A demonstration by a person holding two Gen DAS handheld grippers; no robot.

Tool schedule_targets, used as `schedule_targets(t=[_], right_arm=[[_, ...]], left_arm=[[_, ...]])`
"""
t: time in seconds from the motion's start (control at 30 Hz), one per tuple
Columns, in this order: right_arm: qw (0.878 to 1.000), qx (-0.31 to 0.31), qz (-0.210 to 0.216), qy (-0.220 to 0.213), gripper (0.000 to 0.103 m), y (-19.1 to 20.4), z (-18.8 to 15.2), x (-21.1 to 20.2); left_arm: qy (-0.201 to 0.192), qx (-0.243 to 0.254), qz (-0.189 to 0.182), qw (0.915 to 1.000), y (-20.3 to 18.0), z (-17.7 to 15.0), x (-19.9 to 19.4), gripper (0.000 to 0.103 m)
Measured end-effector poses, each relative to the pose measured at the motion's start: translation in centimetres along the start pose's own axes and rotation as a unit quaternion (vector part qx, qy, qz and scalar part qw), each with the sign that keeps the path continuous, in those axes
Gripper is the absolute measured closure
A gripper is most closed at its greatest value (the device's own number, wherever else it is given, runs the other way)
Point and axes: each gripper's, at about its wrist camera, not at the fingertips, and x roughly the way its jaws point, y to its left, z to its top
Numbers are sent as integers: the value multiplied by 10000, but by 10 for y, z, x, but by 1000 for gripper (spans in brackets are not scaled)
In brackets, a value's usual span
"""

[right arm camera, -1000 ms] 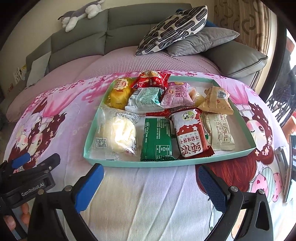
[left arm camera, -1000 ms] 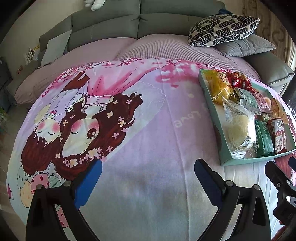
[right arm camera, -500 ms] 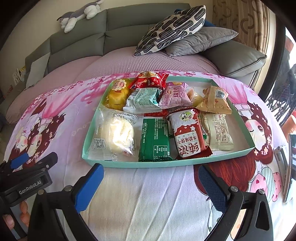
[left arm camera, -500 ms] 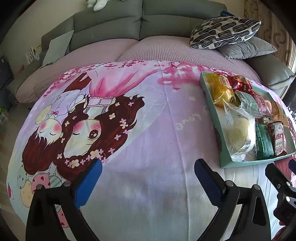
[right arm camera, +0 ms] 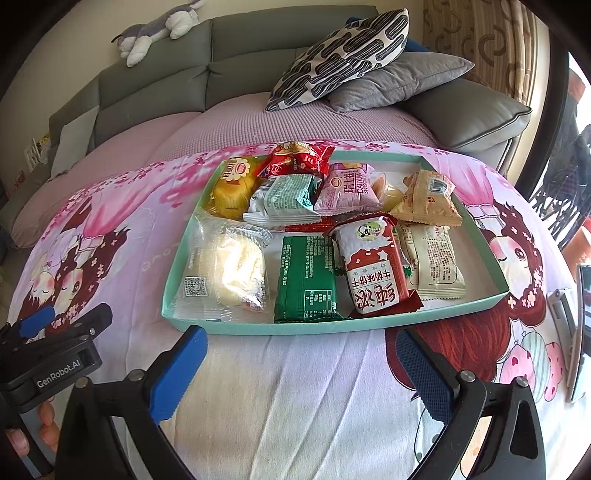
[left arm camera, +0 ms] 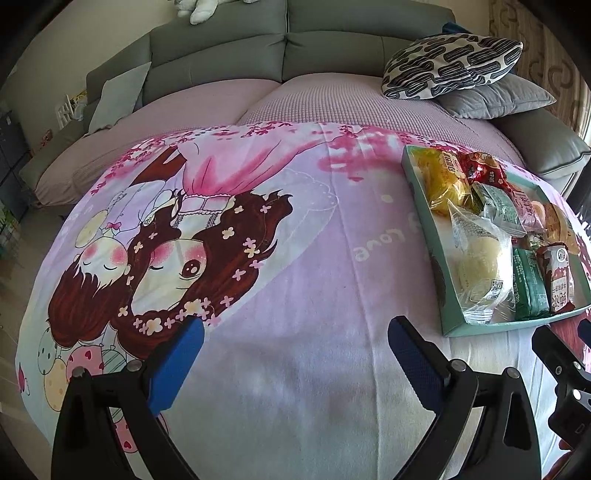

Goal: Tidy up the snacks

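A teal tray [right arm camera: 258, 327] [left arm camera: 448, 295] lies on a cartoon-print blanket and holds several wrapped snacks: a clear-bagged bun [right arm camera: 232, 269], a green pack [right arm camera: 306, 280], a red-and-white milk biscuit pack [right arm camera: 373, 269], a beige pack [right arm camera: 432, 266], a yellow cake [right arm camera: 232, 184], a red pack [right arm camera: 295, 160] and a pink pack [right arm camera: 347, 188]. My right gripper [right arm camera: 301, 365] is open just in front of the tray's near wall, holding nothing. My left gripper [left arm camera: 295, 358] is open over bare blanket to the left of the tray; in the right wrist view it shows at the lower left [right arm camera: 48, 336].
The blanket [left arm camera: 258, 277] covers a low surface in front of a grey sofa [left arm camera: 295, 44] with a patterned cushion [right arm camera: 343, 51] and a grey cushion [right arm camera: 399, 77]. A plush toy [right arm camera: 159, 33] lies on the sofa back. A flat device [right arm camera: 576, 332] lies at the right edge.
Both grippers have pulled back slightly and tilted; the tray sits a little lower and farther in each view. Nothing was grasped or released.
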Motion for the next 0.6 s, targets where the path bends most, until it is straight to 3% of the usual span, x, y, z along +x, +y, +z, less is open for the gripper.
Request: schedule_targets(t=[0.6], right_arm=[[9999, 87, 74, 4, 0, -5, 1, 0]], left_arm=[[-41, 69, 126, 9999, -6, -1, -4, 3]])
